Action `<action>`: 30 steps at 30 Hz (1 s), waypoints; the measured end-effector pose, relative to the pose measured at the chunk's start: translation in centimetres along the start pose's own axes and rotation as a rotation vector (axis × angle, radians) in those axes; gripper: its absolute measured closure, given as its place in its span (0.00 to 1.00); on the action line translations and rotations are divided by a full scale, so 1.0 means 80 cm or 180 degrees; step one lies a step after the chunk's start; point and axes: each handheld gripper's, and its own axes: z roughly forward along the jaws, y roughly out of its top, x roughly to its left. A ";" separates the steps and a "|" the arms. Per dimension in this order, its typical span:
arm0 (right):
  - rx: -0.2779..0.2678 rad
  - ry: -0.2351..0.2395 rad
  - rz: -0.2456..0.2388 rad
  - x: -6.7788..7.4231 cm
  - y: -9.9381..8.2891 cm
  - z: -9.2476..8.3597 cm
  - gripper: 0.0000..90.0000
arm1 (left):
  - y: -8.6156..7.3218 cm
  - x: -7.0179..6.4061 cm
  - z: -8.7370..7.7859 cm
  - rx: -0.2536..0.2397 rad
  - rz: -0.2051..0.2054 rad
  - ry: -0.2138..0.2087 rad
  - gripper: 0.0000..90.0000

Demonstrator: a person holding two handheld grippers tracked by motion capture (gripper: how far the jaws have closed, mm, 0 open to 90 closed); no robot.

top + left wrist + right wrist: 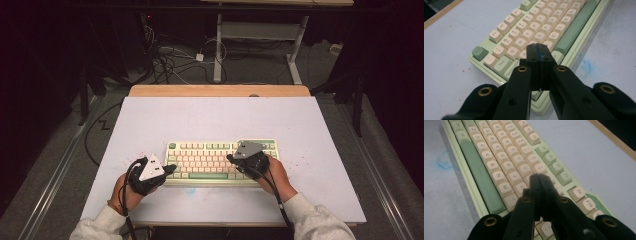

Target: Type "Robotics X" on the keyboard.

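Left gripper (169,169) at 7 o'clock on the table (150,120), jaws closed together, nothing held, tips over the left end of the pale green rectangular keyboard with cream keycaps (210,160). Right gripper (231,158) at 5 o'clock, jaws closed, empty, over the right-hand keys. Keyboard sits centre-near; long axis runs 9 to 3 o'clock, green spacebar (208,175) edge faces 6. No containers.

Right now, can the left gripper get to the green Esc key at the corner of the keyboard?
Probably yes: the shut left gripper hovers over nearby keys, and nothing lies between it and the green Esc key.
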 end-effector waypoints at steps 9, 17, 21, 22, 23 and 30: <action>0.0134 0.0007 -0.0026 -0.002 0.006 0.022 1.00 | 0.000 0.000 0.002 0.0029 0.0035 -0.0021 0.97; 0.0198 -0.0011 -0.0035 -0.004 0.007 0.031 1.00 | -0.001 -0.002 0.007 0.0085 0.0098 -0.0027 0.97; 0.0254 -0.0017 -0.0050 -0.004 0.007 0.036 1.00 | 0.000 -0.002 0.007 0.0064 0.0097 -0.0032 0.97; 0.0265 -0.0027 -0.0056 -0.004 0.007 0.037 1.00 | 0.000 -0.002 0.007 0.0068 0.0107 -0.0026 0.97; 0.0285 -0.0033 -0.0057 -0.005 0.007 0.038 1.00 | 0.000 -0.003 0.008 0.0086 0.0129 -0.0014 0.97; 0.0416 -0.0022 -0.0095 -0.004 0.008 0.041 1.00 | 0.000 -0.004 0.010 0.0107 0.0156 -0.0024 0.97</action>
